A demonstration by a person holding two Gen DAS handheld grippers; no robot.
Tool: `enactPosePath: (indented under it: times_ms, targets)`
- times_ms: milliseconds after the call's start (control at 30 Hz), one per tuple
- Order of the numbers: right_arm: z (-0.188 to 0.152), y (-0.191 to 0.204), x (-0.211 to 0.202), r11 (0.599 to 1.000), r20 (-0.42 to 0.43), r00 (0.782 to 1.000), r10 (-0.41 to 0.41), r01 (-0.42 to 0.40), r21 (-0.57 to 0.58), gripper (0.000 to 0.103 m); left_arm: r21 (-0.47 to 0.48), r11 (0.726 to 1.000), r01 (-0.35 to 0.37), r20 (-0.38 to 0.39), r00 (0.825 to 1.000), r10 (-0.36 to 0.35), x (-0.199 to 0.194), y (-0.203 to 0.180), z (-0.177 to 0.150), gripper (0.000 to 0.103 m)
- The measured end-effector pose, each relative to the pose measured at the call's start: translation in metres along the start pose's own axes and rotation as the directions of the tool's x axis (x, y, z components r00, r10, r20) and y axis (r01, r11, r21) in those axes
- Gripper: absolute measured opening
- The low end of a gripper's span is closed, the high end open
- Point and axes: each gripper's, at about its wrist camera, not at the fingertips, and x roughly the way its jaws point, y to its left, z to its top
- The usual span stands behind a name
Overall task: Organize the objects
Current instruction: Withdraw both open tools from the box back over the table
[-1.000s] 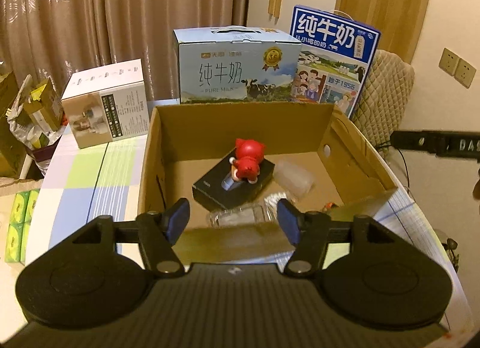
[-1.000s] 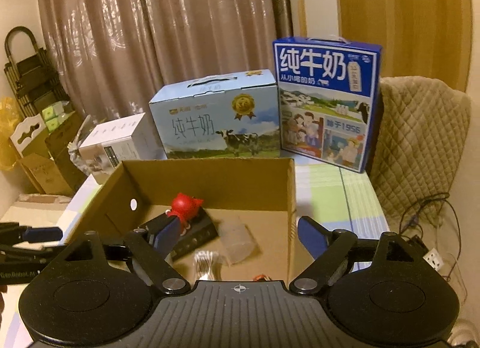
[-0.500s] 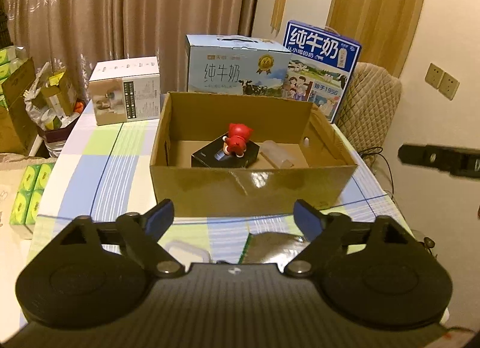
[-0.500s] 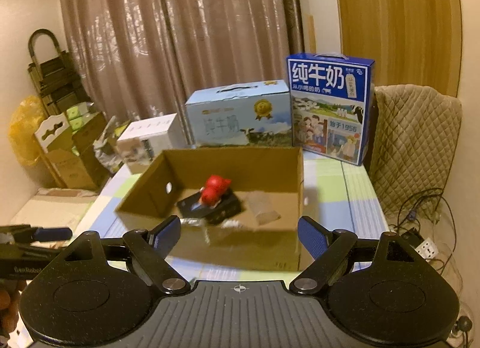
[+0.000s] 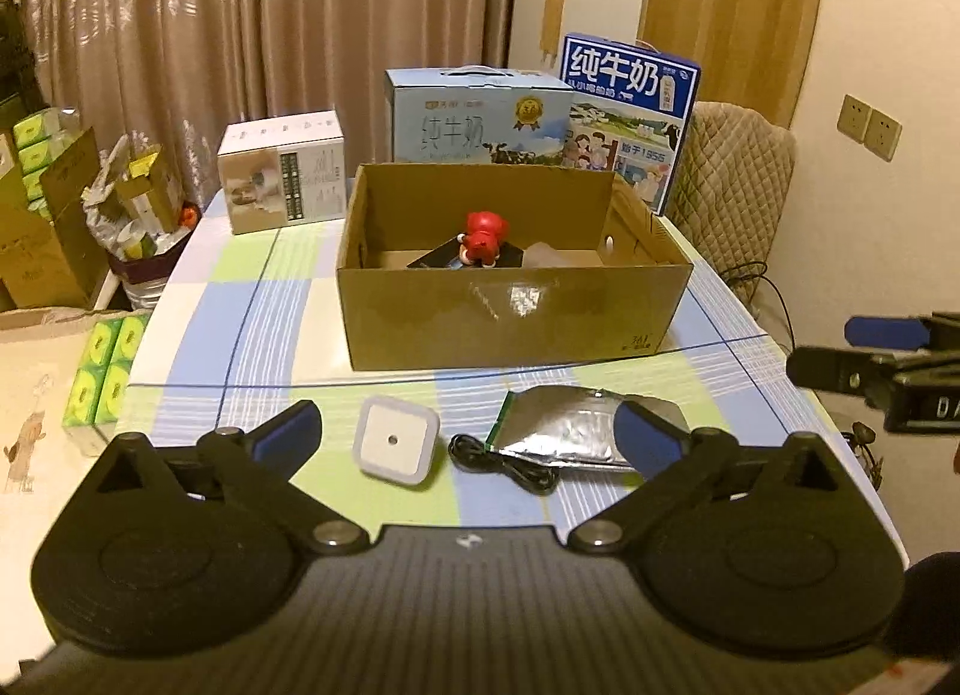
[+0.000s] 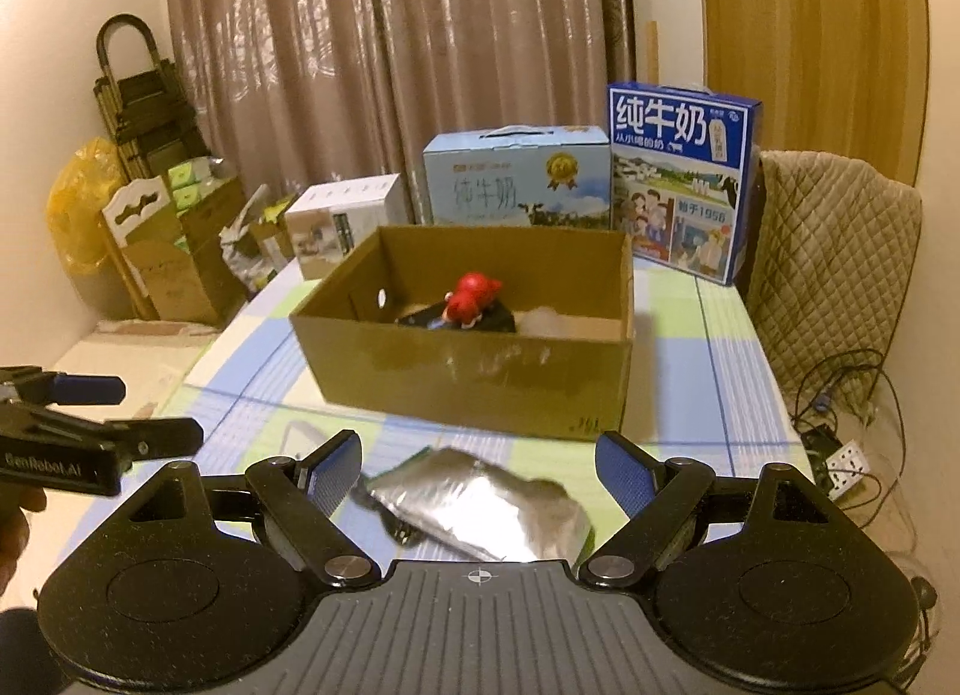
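I have both sets of tongs spread wide and carrying nothing: the left tongs [image 5: 467, 440] hang over the near edge of the table [image 5: 240, 305], and the right tongs [image 6: 479, 470] do the same off to the left pair's three o'clock. Between the left fingers, at roughly eleven o'clock from their midpoint, lies the white square night-light [image 5: 397, 444], flat on the cloth with its small round sensor facing up. Just beside it at one o'clock is the coiled black cable [image 5: 504, 461], its far end tucked against the silver foil pouch [image 5: 570, 431]. That pouch is what I'd judge the next pick turns on: in the right wrist view the pouch [image 6: 480, 509] sits almost dead centre between the right fingers, long axis running from ten o'clock to four o'clock, so the right tongs look the nearer and better lined up, though I'd want a slight wrist turn to close across its short side. Beyond, at twelve o'clock, stands the open cardboard box [image 5: 516, 311], already holding the red figurine [image 5: 483, 239] perched on a black box [image 5: 444, 258] and a cloudy plastic piece I can't identify. Behind it stand two milk cartons [image 5: 480, 116].
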Motion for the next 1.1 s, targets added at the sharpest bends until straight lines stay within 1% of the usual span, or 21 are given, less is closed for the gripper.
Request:
enactPosePath:
  times_ms: [100, 233, 333, 400, 600, 733, 900, 1100]
  targets:
    - [-0.011, 0.002, -0.005, 1.000, -0.004, 1.000, 0.001, -0.001, 0.004, 0.082, 0.024, 0.999, -0.030, 0.010, 0.999, 0.030, -0.008, -0.002, -0.010, 0.102]
    - [-0.032, 0.003, -0.009, 1.000, -0.024, 1.000, 0.008, -0.008, 0.022, 0.082, 0.026, 0.999, -0.041, -0.027, 0.999, 0.041, -0.011, -0.004, -0.026, 0.102]
    - [-0.046, 0.006, -0.008, 1.000, -0.045, 0.999, 0.004, -0.004, 0.008, 0.082, 0.027, 0.998, -0.056, -0.043, 0.997, 0.057, -0.012, -0.004, -0.040, 0.102]
    - [-0.055, 0.005, -0.006, 1.000, -0.057, 0.998, -0.008, 0.008, 0.004, 0.082, 0.007, 0.999, -0.049, -0.059, 0.997, 0.050, -0.012, -0.001, -0.049, 0.102]
    - [-0.079, -0.004, -0.004, 0.999, -0.102, 0.995, -0.007, 0.011, 0.042, 0.082, -0.057, 0.997, -0.044, -0.098, 0.994, 0.038, -0.010, 0.013, -0.074, 0.102]
    - [-0.085, -0.008, -0.003, 0.999, -0.119, 0.993, -0.016, 0.021, 0.046, 0.082, -0.073, 0.996, -0.043, -0.118, 0.992, 0.034, -0.007, 0.020, -0.084, 0.102]
    - [-0.085, -0.012, -0.003, 0.999, -0.119, 0.993, -0.018, 0.023, 0.041, 0.082, -0.074, 0.997, -0.038, -0.113, 0.993, 0.029, -0.007, 0.021, -0.084, 0.102]
    - [-0.082, -0.012, -0.001, 1.000, -0.130, 0.991, -0.011, 0.012, 0.011, 0.082, -0.045, 0.999, -0.021, -0.114, 0.993, 0.015, -0.004, 0.018, -0.080, 0.102]
